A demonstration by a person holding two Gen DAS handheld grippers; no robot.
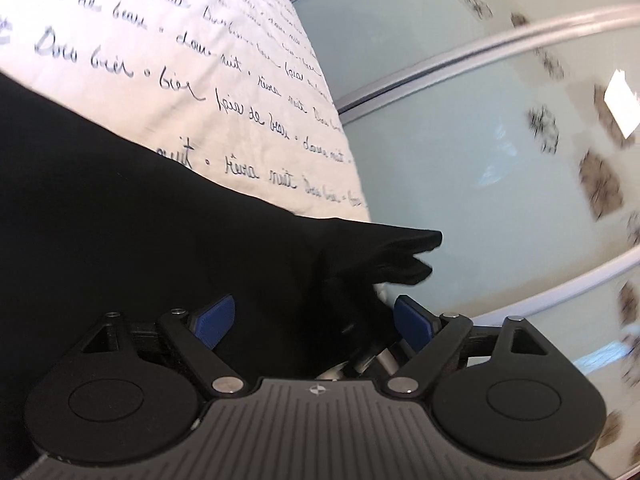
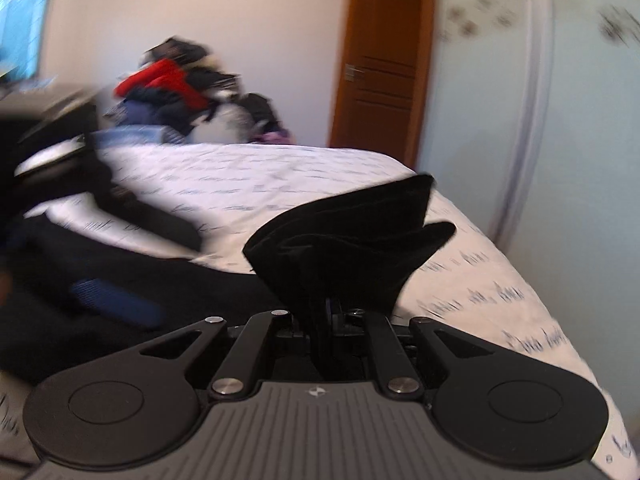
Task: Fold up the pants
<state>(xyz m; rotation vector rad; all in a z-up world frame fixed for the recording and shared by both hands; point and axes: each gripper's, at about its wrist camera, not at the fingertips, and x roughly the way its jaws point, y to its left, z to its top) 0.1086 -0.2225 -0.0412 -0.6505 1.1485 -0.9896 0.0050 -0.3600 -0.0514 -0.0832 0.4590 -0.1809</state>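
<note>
The black pants (image 1: 132,216) lie spread over the bed (image 1: 224,80), whose white cover carries lines of dark handwriting. In the left wrist view the left gripper (image 1: 316,322) stands spread wide, its blue pads (image 1: 214,320) apart on either side of the cloth and not pressing it; a bunched corner of the pants sticks out past the bed's edge in front of it, against pale sliding doors (image 1: 460,168) with dark flower prints. In the right wrist view the right gripper (image 2: 328,312) is pressed together on a fold of the pants (image 2: 348,240), which fans up in a black wad above its fingertips. The rest of the cloth trails left across the bed (image 2: 280,176), blurred. Behind the bed sits a heap of clothes (image 2: 176,92) by the wall, with a wooden door (image 2: 384,60) to its right.
</note>
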